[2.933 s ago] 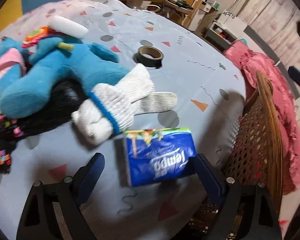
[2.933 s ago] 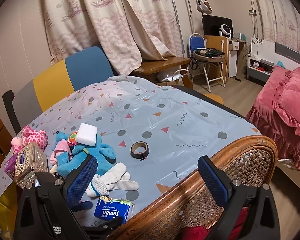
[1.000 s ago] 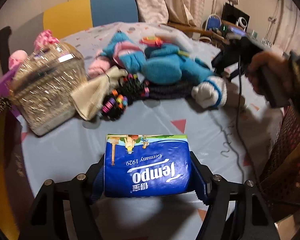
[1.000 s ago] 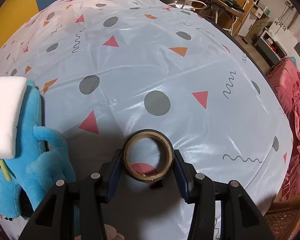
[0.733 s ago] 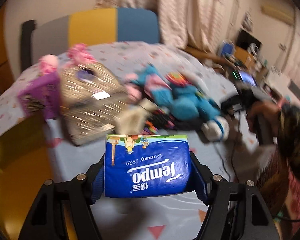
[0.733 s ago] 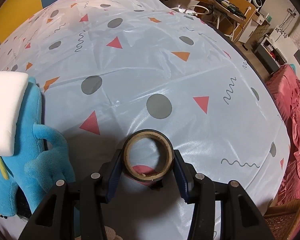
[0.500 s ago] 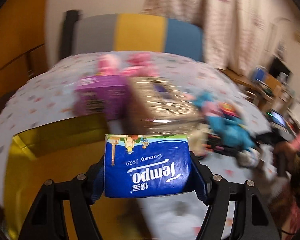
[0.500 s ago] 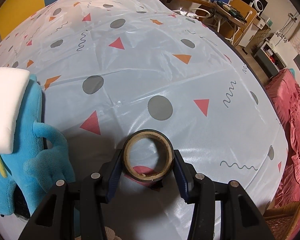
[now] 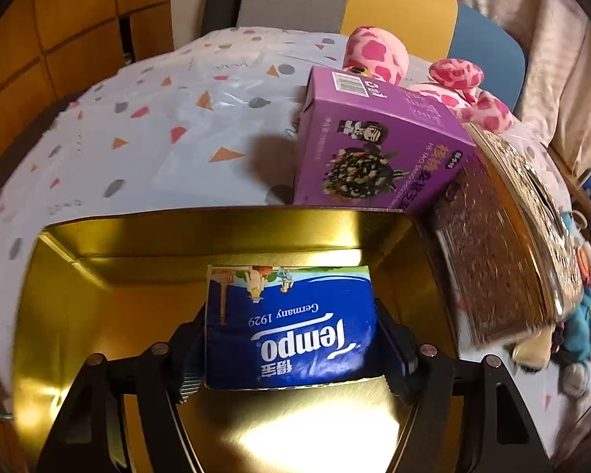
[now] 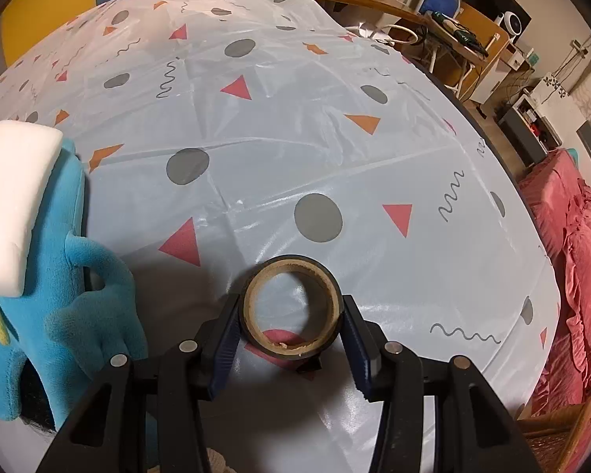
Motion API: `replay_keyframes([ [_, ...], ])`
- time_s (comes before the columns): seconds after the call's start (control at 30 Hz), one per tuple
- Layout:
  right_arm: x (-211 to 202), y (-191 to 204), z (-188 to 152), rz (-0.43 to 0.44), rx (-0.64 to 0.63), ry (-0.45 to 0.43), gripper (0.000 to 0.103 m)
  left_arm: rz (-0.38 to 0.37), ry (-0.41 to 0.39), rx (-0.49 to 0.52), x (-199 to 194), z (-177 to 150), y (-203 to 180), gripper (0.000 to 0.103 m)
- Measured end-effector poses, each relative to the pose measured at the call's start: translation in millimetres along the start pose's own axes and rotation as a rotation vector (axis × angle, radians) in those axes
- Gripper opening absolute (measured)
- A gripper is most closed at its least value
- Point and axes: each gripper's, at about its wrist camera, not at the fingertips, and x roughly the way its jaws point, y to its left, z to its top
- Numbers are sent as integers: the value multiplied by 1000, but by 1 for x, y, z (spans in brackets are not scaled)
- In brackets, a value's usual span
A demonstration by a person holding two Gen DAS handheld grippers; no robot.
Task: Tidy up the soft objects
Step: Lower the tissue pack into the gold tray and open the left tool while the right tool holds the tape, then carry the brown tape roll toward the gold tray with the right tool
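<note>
Left tool [image 9: 291, 339] grips tissue pack [image 9: 289, 327] over gold box [image 9: 224, 232].

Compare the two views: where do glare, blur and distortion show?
Left wrist view: strong glare on the gold tin floor below the tissue pack; right edge smeared. Right wrist view: sharp, soft sheen on the tablecloth; fisheye bulges it round the tape roll.

A glossy blue plastic-wrapped tissue pack [image 9: 289, 327] sits against the mirror-bright gold metal of a tin [image 9: 224, 232]. Beside it, a purple cardboard box [image 9: 378, 149] has a smooth printed finish, while a glittery, rough-textured gold box [image 9: 504, 244] catches the light. Pink spotted plush [image 9: 376, 53] looks soft and fuzzy. Elsewhere, a shiny, creased plastic tablecloth [image 10: 295, 138] lies under a tape roll [image 10: 291, 311] with a matt cardboard core, a fleecy blue plush toy [image 10: 71, 276] and a matt white foam block [image 10: 15, 201].
</note>
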Motion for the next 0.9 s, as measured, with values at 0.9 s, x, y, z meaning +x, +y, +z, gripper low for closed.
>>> replay_keyframes([
  [0.9, -13, 25, -6, -43, -60, -22, 49, 43, -239, 29, -90, -55, -18, 94],
])
